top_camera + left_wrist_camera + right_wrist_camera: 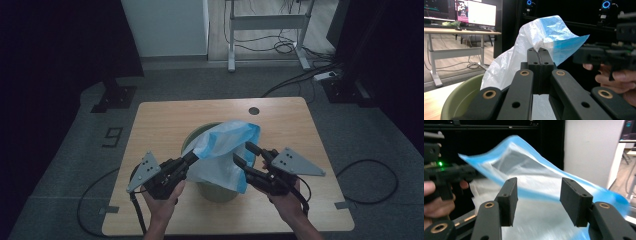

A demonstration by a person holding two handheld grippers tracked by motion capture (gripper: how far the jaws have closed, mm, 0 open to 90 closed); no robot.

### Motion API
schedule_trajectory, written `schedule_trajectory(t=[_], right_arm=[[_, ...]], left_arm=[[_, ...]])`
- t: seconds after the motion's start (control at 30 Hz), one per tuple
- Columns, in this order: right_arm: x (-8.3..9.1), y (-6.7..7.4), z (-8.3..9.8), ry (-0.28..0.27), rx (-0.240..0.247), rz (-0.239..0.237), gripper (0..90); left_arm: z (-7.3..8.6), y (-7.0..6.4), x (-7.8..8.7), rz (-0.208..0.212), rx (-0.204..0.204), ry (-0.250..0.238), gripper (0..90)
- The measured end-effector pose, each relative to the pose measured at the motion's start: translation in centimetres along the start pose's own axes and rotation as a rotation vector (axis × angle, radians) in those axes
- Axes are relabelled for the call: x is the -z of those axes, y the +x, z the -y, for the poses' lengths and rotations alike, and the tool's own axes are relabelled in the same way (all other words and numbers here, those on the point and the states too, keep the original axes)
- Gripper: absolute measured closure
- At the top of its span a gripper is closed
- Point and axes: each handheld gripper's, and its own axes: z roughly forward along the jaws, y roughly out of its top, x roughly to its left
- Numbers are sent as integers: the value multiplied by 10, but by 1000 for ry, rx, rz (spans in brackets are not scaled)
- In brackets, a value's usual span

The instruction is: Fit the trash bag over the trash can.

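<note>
A white plastic bag with a blue rim [223, 145] drapes over an olive-green bin [220, 192] in the middle of the wooden table [165, 120]. My left gripper [192, 156] is shut on the bag's left edge; in the left gripper view the jaws [539, 53] meet with the bag [524, 47] pinched between them above the bin [461, 97]. My right gripper [244, 153] stands open at the bag's right side. In the right gripper view its gripper [537, 195] frames the bag's blue rim [531, 162] without the pads pressing on it.
A round cable hole [254, 110] lies at the table's far right. Behind the table stand a white cabinet [167, 27] and a desk frame [267, 22], with cables [367, 175] on the grey floor. Monitors [477, 12] sit on a desk at the left.
</note>
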Motion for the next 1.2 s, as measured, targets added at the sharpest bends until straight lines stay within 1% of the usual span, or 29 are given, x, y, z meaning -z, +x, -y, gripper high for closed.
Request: schedule_trajectory(t=[0.03,0.07,0.1,0.13,0.17,0.2,0.3,0.37,0.4,0.5,0.53,0.57,0.6,0.63,0.67,0.7,0.73,0.77,0.8,0.83,0.87,0.97,1.03,1.07,1.2], right_arm=[[0,0,0,0,0,0,461],[5,-3,7,7,-9,7,455],[5,-3,7,7,-9,7,455],[6,-7,11,16,-32,19,448],[6,-7,11,16,-32,19,448],[5,-11,14,23,-46,31,434],[4,-13,14,22,-56,45,419],[2,-14,13,14,-38,49,419],[1,-13,11,16,-30,44,414],[-2,-13,10,19,-34,44,405],[-4,-13,11,30,-67,53,401],[-4,-13,11,30,-67,53,401],[-6,-14,12,37,-99,70,397],[-6,-14,12,37,-99,70,397],[-6,-17,14,41,-123,95,393],[-6,-17,14,41,-123,95,393],[-7,-20,14,44,-139,118,391],[-7,-20,14,44,-139,118,391],[-8,-25,14,43,-151,136,391],[-8,-25,14,43,-151,136,391],[-9,-29,13,46,-164,160,387],[-14,-34,12,47,-194,171,386],[-15,-35,12,47,-200,178,386],[-19,-38,11,45,-215,188,386],[-26,-41,12,62,-229,221,383]], left_arm=[[0,0,0,0,0,0,898],[0,-1,1,1,1,-3,898],[0,-1,1,1,1,-3,898],[0,-2,1,4,1,-6,898],[0,-2,1,4,1,-6,898],[0,-3,1,4,-3,-6,898],[0,-5,1,8,-3,-4,898],[1,-5,0,9,-3,-2,898],[1,-5,0,13,0,-2,898],[1,-5,0,12,2,-4,898],[2,-5,0,11,1,-9,898],[2,-5,0,11,1,-9,898],[2,-6,1,9,-1,-9,898],[2,-6,1,9,-1,-9,898],[3,-7,2,7,-2,-10,898],[3,-7,2,7,-2,-10,898],[5,-8,3,5,-1,-13,898],[5,-8,3,5,-1,-13,898],[6,-9,4,3,0,-20,898],[6,-9,4,3,0,-20,898],[7,-10,4,1,-2,-24,898],[11,-14,2,-2,-9,-24,898],[12,-15,1,0,-12,-24,898],[13,-16,1,2,-10,-26,898],[17,-20,2,-5,-10,-41,898]])
